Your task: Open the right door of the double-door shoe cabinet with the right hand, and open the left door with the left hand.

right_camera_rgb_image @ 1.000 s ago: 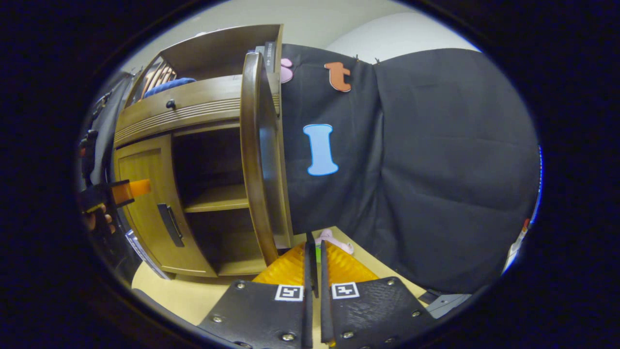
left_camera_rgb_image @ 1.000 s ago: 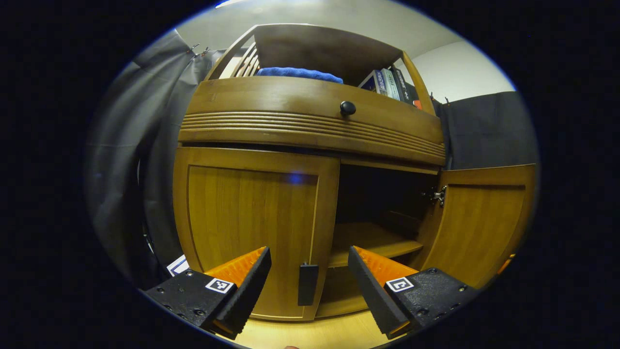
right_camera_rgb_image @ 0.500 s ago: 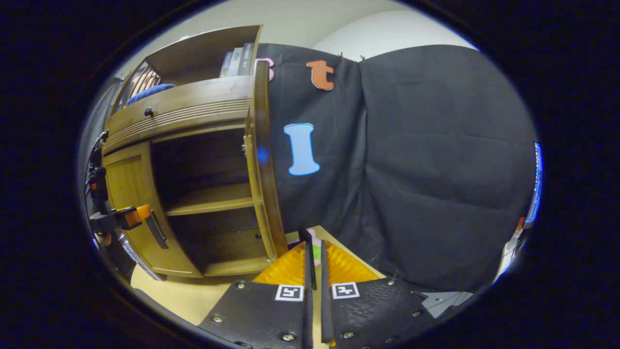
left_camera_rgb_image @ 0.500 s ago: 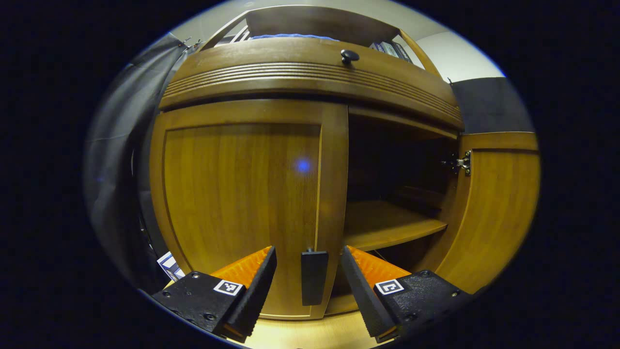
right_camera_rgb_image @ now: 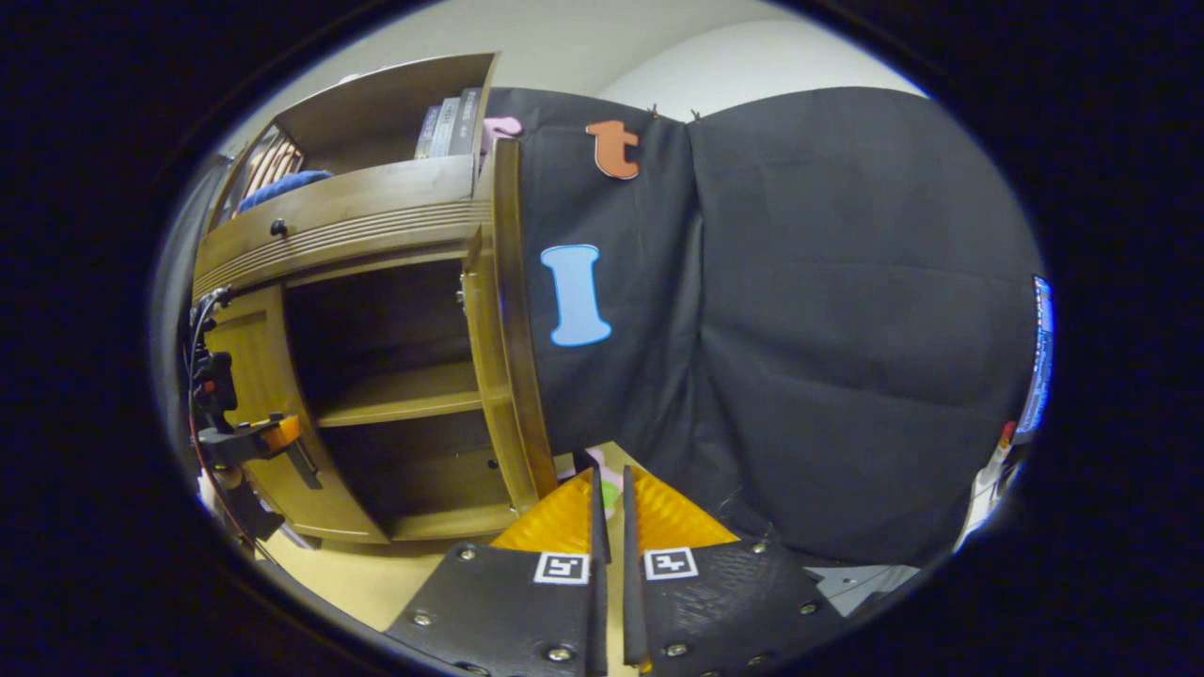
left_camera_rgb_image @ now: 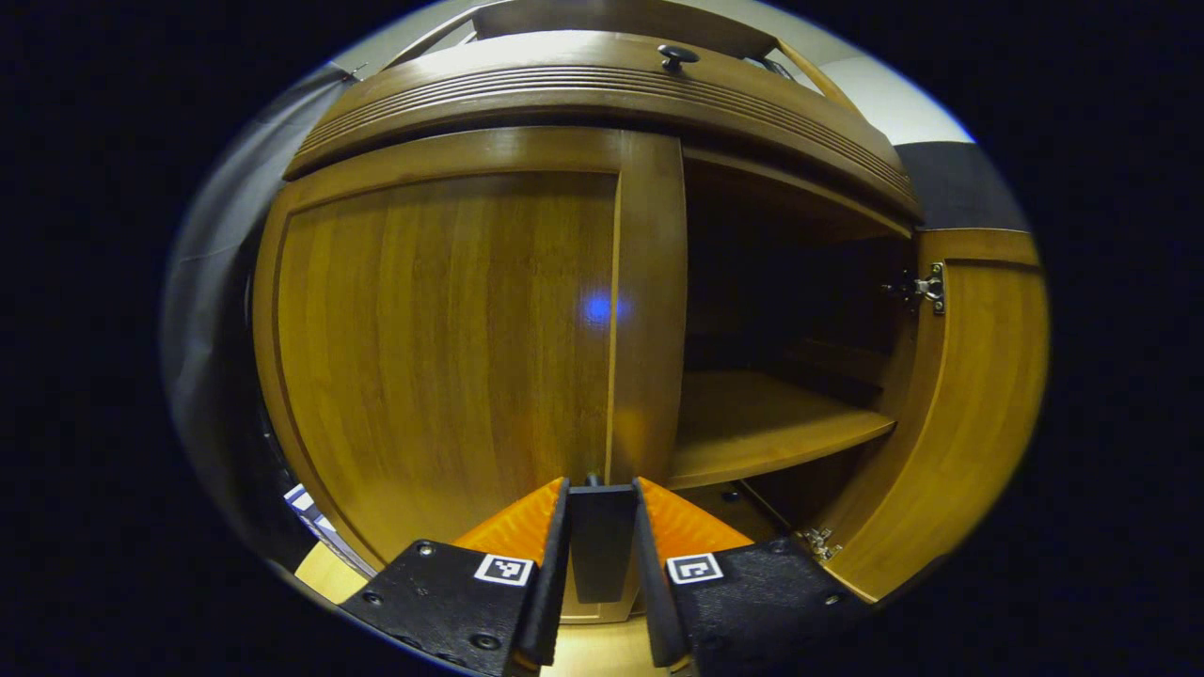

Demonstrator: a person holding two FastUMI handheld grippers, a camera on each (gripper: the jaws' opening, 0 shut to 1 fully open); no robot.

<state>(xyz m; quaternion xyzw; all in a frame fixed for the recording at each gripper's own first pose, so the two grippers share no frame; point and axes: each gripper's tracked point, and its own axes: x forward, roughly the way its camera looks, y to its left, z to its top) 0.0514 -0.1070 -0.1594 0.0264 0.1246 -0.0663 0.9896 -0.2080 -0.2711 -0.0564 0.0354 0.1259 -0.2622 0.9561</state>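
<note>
While clamped with both fingers on the black left handle (left_camera_rgb_image: 602, 545), low on the free edge of the shut left door (left_camera_rgb_image: 442, 329), poised for the pull: left gripper (left_camera_rgb_image: 602, 527). Risk of sliding off that narrow handle if drawn straight back rather than along the hinge arc. Possible brush against the dark cloth (left_camera_rgb_image: 212, 320) just beside the hinge edge once swung wide. Right door (left_camera_rgb_image: 978, 395) standing wide at the cabinet's right edge, shelf (left_camera_rgb_image: 762, 423) bared. Right gripper (right_camera_rgb_image: 607, 512) narrowed to a slit around a thin dark strip, seemingly that door's handle; real pinch impossible to tell. Open floor (right_camera_rgb_image: 376, 574) along the cabinet's front edge.
</note>
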